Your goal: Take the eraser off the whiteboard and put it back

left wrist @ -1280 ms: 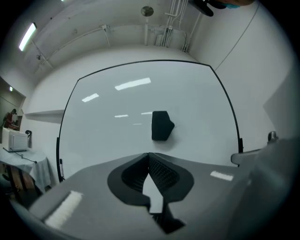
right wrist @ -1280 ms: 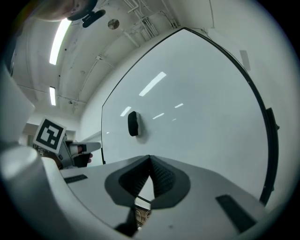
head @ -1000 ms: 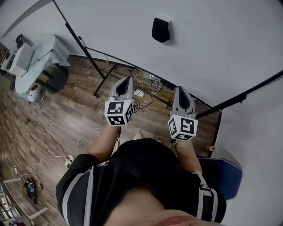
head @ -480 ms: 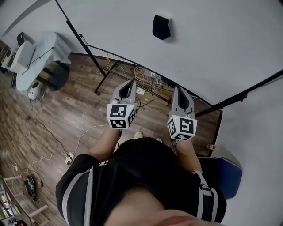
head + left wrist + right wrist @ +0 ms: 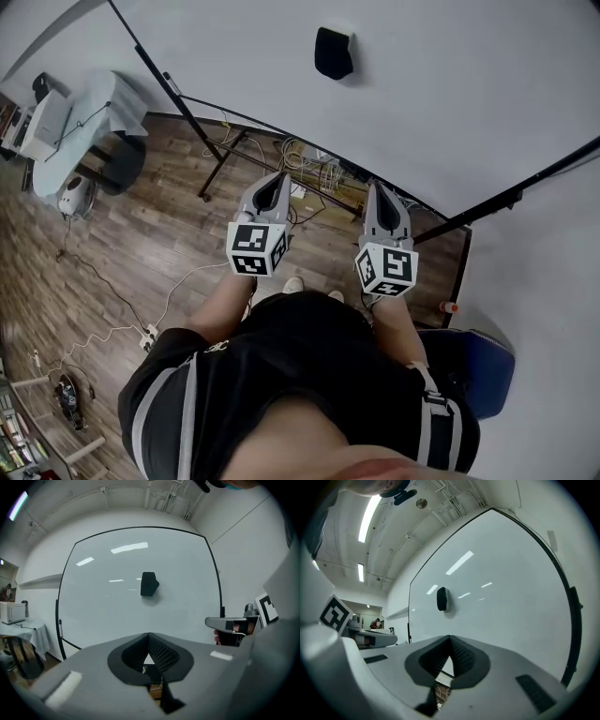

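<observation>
A black eraser sticks on the white whiteboard, above and ahead of both grippers. In the left gripper view the eraser sits near the board's middle, well beyond my left gripper, whose jaws are shut and empty. The right gripper view shows the eraser edge-on, to the left on the board; my right gripper is shut with nothing in it. From the head view, the left gripper and right gripper point side by side at the board's lower edge.
Cables lie tangled on the wood floor under the board, by its black stand legs. A cloth-covered table and a dark chair stand far left. A blue seat is at my right, and a power strip lies at lower left.
My left gripper has drifted slightly down and toward the right gripper. The right gripper has held still. The eraser has stayed on the board.
</observation>
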